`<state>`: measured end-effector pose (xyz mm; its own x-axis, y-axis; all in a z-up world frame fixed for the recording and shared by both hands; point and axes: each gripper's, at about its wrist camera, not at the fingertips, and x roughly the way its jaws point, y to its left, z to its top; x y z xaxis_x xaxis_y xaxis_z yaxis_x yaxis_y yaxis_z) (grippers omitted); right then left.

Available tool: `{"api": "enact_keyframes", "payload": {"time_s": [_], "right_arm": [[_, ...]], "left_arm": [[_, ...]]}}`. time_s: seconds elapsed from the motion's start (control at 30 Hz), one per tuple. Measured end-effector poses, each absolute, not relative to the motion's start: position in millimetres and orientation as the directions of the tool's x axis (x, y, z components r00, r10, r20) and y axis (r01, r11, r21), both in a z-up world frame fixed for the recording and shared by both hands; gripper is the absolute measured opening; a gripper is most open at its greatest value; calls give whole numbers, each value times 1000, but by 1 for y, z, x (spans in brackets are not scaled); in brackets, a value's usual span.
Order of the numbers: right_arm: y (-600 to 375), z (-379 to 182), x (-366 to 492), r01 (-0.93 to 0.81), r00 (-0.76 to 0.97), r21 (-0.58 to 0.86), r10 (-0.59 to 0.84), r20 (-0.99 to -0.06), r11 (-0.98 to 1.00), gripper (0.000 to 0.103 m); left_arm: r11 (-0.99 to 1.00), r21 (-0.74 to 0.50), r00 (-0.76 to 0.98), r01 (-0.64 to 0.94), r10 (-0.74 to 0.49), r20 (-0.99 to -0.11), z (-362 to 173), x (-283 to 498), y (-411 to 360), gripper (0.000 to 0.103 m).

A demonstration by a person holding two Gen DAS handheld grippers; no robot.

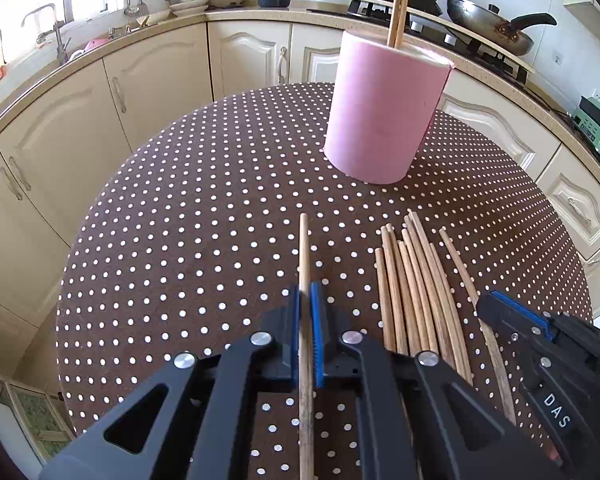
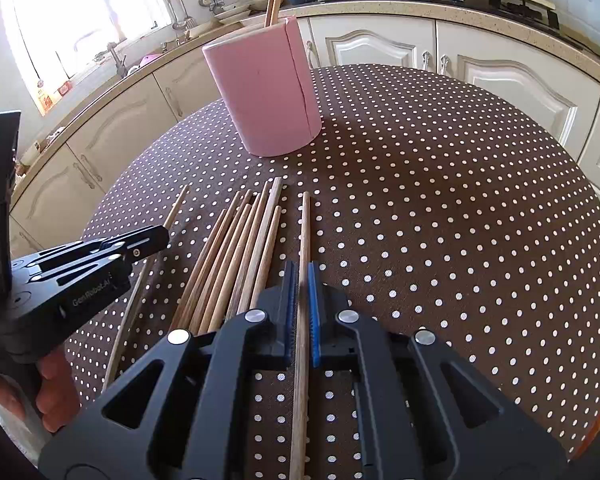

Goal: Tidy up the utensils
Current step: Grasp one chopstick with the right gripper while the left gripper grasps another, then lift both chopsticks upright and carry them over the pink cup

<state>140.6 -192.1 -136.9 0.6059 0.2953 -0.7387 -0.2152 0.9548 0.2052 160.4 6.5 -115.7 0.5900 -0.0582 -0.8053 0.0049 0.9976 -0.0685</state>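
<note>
**Two sticks held, a tall cup to hit**

The pink cup [image 1: 384, 116] stands far back on the dotted table [image 1: 180, 220]. A bump could tip it. The loose chopsticks [image 2: 236, 256] might roll. The left gripper [image 1: 307, 312] and right gripper [image 2: 301, 300] each pinch one chopstick tight; it could slip.

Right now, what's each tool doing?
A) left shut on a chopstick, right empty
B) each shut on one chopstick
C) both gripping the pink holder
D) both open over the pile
B: the left tool pinches a single chopstick between its blue pads, and the right tool does the same with another chopstick; the pile lies loose on the table and the pink holder stands untouched.
</note>
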Motion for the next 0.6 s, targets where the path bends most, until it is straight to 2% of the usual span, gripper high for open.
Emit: {"api": "enact_keyframes", "payload": {"time_s": [0.37, 0.53, 0.6], "right_arm": [[-170, -138, 149, -221, 606, 63, 188, -773, 973, 8], [-146, -139, 148, -225, 633, -98, 69, -771, 969, 8], [-151, -139, 153, -225, 623, -46, 108, -775, 973, 7]], "left_arm": [[997, -82, 581, -2, -66, -811, -121, 155, 5, 6], [996, -91, 586, 4, -76, -807, -122, 155, 3, 6], [995, -98, 587, 7, -83, -805, -122, 155, 3, 6]]}}
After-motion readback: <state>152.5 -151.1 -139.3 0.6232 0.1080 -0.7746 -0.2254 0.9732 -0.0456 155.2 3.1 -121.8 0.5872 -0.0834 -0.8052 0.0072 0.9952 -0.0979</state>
